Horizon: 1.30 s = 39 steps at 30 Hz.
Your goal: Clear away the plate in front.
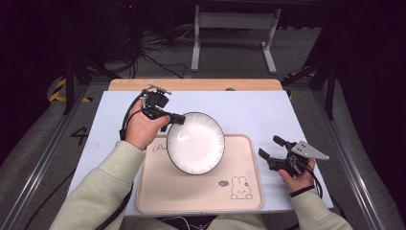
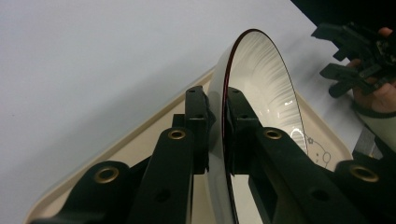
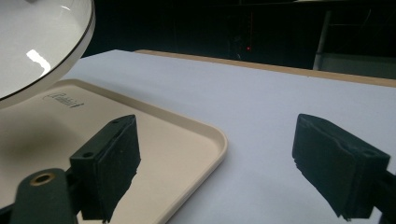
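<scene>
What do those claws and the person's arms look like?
Both claws are black, with two blocky jaws and brass-coloured rivets. The left claw trails a black cable; the right claw carries a grey three-cornered plate. The sleeves are pale green.

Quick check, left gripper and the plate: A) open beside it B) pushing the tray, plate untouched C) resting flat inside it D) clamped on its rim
D: in the left gripper view the left gripper has one jaw on each face of the plate at its rim, pads pressed on it; the high view shows the plate tilted over the tray.
</scene>
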Available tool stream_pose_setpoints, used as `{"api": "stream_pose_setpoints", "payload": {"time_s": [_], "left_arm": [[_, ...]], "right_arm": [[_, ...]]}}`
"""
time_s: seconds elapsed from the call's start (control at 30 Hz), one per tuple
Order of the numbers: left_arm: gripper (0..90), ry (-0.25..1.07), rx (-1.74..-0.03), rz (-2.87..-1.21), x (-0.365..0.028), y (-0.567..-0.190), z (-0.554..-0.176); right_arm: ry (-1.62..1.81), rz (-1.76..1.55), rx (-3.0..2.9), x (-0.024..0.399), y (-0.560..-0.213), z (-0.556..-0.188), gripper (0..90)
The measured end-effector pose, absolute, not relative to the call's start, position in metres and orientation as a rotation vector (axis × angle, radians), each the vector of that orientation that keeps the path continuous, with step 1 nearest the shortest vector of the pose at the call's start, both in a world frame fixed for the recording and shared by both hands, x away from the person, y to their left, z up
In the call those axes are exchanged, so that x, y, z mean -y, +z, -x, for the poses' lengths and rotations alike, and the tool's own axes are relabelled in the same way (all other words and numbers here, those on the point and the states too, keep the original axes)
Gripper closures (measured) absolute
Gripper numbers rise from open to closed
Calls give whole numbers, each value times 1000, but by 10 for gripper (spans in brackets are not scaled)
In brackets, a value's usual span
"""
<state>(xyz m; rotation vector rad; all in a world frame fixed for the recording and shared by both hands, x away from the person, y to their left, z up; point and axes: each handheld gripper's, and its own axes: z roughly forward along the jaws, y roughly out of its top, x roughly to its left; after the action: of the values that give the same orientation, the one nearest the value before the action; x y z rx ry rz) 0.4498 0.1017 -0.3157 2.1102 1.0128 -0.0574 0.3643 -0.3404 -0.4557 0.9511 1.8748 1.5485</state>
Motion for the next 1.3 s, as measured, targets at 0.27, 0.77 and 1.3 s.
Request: {"api": "stream_pose_setpoints", "payload": {"time_s": [0.27, 0.77, 1.3], "left_arm": [[819, -91, -970, -2172, -92, -319, -445], [818, -132, -893, -2278, -76, -329, -437], [816, -187, -862, -2317, -69, -346, -433]], "right_arm": [[1548, -949, -1877, 340, -456, -364, 154], [1546, -937, -1877, 340, -456, -364, 152], [1552, -945, -1881, 340, -456, -364, 153]]}}
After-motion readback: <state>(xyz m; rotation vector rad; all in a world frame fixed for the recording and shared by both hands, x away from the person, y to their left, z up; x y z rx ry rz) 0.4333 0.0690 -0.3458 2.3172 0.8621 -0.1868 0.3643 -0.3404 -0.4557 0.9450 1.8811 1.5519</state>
